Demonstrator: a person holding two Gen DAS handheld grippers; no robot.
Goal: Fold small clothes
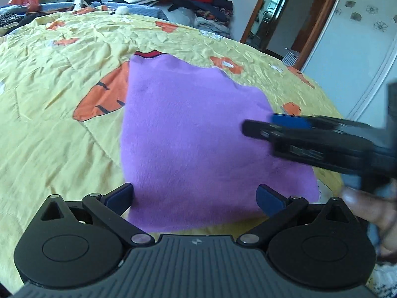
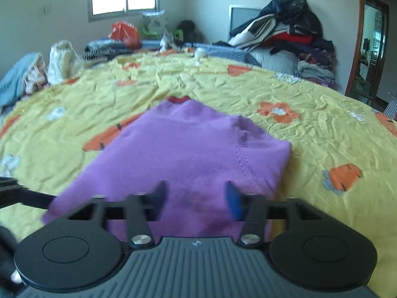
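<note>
Purple sweater lies folded on the yellow bedspread, filling the centre of my left wrist view, with its red collar at the far edge. I note one side turned over on top, its seam running down the middle right of my right wrist view. My left gripper sits at the lower centre of its frame with the jaws spread wide, one blue pad at each side of the near hem, and nothing between them. My right gripper shows at the lower centre of its own frame, jaws parted to a moderate gap over the cloth; I cannot tell whether the pads touch the fabric, and they grip nothing that I can see. In the left wrist view the right gripper enters blurred from the middle right, its tip over the right part of the sweater. A hand shows at the lower right of that frame. A pile of clothes stands at the upper right of the right wrist view, beyond the bed.
</note>
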